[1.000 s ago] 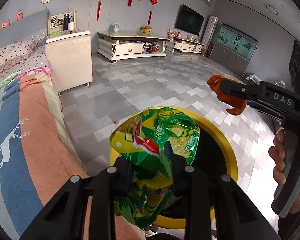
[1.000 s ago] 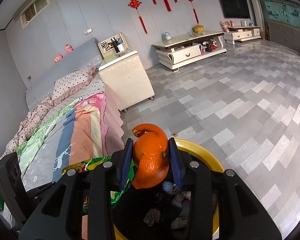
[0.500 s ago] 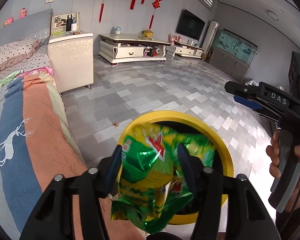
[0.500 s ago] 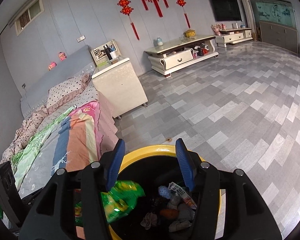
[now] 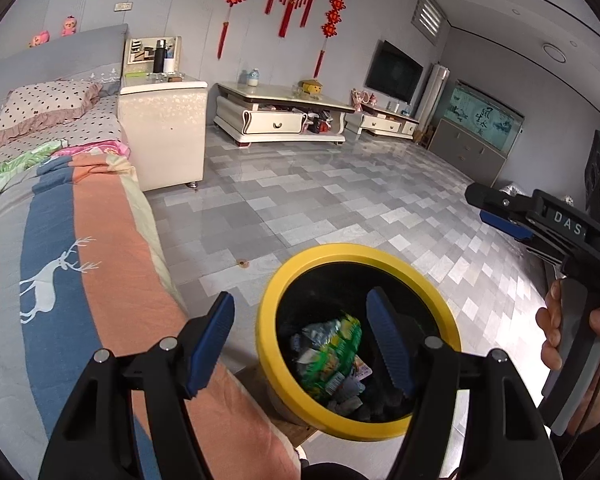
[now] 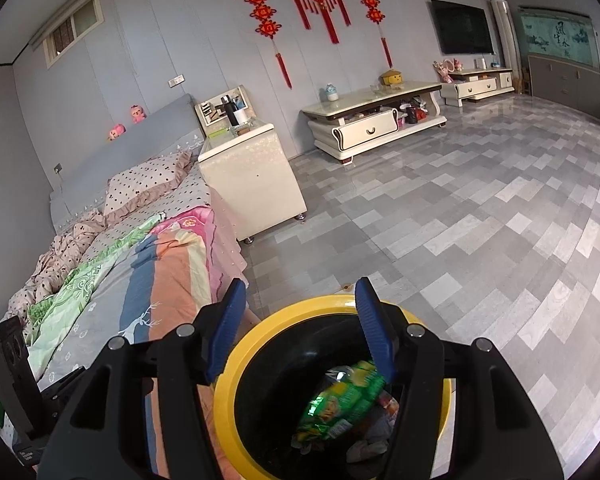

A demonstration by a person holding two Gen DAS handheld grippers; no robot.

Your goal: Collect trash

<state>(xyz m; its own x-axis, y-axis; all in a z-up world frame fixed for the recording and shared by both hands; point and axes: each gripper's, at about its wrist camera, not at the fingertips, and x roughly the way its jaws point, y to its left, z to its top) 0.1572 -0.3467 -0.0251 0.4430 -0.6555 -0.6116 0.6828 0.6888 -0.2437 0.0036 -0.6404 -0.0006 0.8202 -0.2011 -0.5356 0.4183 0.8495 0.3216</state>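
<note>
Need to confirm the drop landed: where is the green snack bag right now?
The green snack bag lies inside the yellow-rimmed bin on top of other trash, low centre in both wrist views, beside the bed; neither gripper holds it.

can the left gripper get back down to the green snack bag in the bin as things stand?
Probably yes. The left gripper hangs open and empty above the yellow-rimmed bin, and the green snack bag lies on top of the trash, uncovered. The right gripper is off to the side.
</note>
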